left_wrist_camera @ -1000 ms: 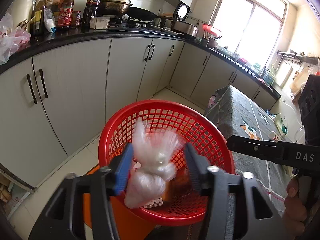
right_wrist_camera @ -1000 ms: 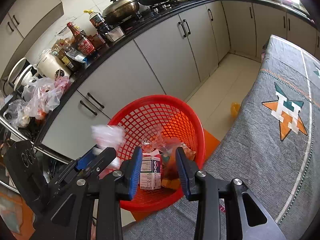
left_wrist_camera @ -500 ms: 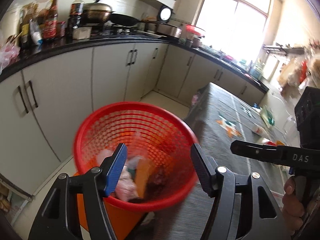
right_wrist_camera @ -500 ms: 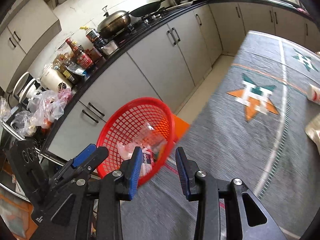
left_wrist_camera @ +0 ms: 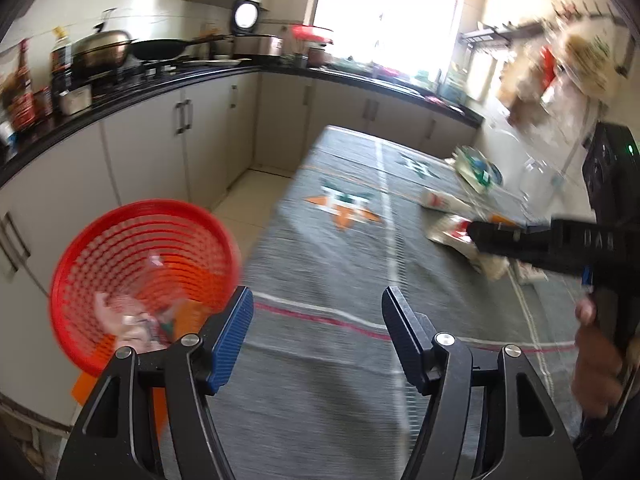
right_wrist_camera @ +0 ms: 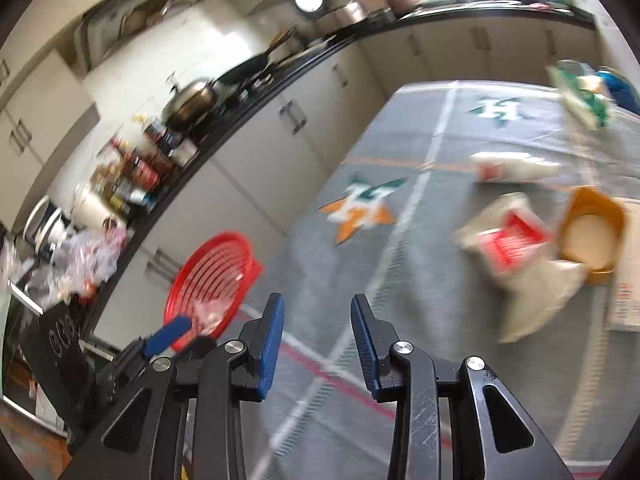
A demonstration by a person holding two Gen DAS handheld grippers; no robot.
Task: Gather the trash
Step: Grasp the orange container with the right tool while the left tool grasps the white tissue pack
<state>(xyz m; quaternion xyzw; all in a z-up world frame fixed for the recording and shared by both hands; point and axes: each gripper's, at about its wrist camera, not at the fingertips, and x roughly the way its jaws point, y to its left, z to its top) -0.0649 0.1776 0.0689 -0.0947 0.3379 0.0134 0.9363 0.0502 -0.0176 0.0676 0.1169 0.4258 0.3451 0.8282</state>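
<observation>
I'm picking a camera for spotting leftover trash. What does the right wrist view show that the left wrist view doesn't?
Only the right wrist view: an orange bowl beside the red-labelled bag, plus the right tool, open and empty. Only the left: the person's hand, the left tool, open and empty. Both: the red basket holding trash, the grey tablecloth, the white bottle.

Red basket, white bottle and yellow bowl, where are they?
Red basket (left_wrist_camera: 100,240): left wrist view, on its mesh wall.
White bottle (right_wrist_camera: 516,166): right wrist view, on its lying body.
Yellow bowl (right_wrist_camera: 580,204): right wrist view, on its rim.
</observation>
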